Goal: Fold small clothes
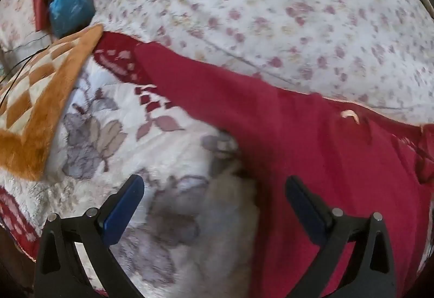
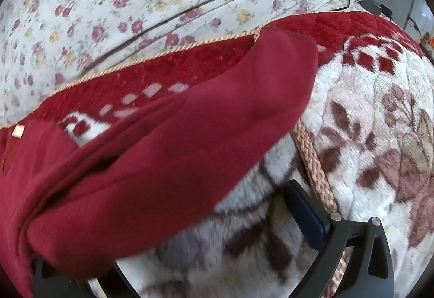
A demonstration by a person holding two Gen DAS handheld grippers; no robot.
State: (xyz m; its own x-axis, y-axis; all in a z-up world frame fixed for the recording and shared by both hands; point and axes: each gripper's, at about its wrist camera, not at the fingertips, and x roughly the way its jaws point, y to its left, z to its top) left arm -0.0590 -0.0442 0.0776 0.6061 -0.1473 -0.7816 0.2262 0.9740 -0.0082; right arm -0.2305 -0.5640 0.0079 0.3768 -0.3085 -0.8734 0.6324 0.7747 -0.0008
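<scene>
Red garment (image 1: 312, 162): dark red fleece piece lying on the plush blanket (image 1: 168, 151) on a bed, running in the left wrist view from a narrow end near the checked cushion (image 1: 40, 97) down to the lower right.
Garment edges: its long lower-left edge crosses the blanket diagonally; its upper edge lies close to the blanket's border, just beside the flowered sheet (image 1: 271, 7).
Left tongs (image 1: 214, 191): wide apart, gripping nothing; the left finger stands over bare blanket, the right finger over the red cloth.
Right tongs (image 2: 217, 189): the right finger (image 2: 306, 214) shows over the blanket, the left one is hidden under a raised fold of the red garment (image 2: 168, 140) (so whether they grip it, I cannot tell).
Fold in the right wrist view: a rounded end of red cloth points up and right, towards the blanket's red border (image 2: 339, 26) and corded trim (image 2: 162, 54).
Open room: bare blanket lies left of the garment in the left wrist view and right of it in the right wrist view.
Limits: the cushion bounds the left side; a blue bag (image 1: 67, 7) lies beyond it (blurred).
</scene>
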